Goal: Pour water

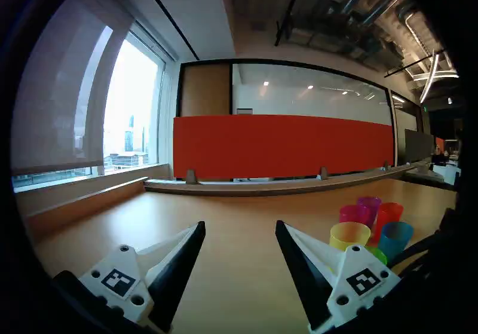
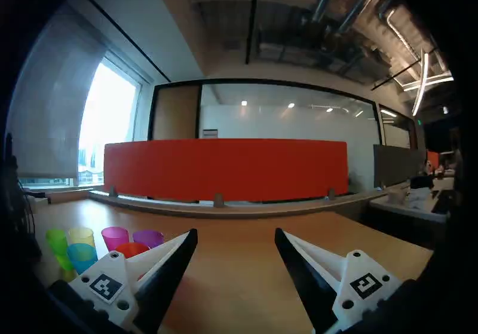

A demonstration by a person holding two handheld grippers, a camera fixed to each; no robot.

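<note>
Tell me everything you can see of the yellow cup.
The yellow cup is a translucent, plastic-looking tumbler, wider at the rim. It stands upright, mouth up, on the wooden table, in a tight cluster of coloured cups, beside the blue cup. Whether it touches them, or holds water, I cannot tell.

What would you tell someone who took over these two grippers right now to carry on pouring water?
Left gripper: open, empty, low over the wooden table.
Right gripper: open, empty, over the same table.
Cups: a cluster of coloured cups stands upright on the table, between the two grippers, none touched.
Done: nothing that shows; no cup is held.
Left: grasp a cup and pour. Whether any cup holds water cannot be told from here.
</note>
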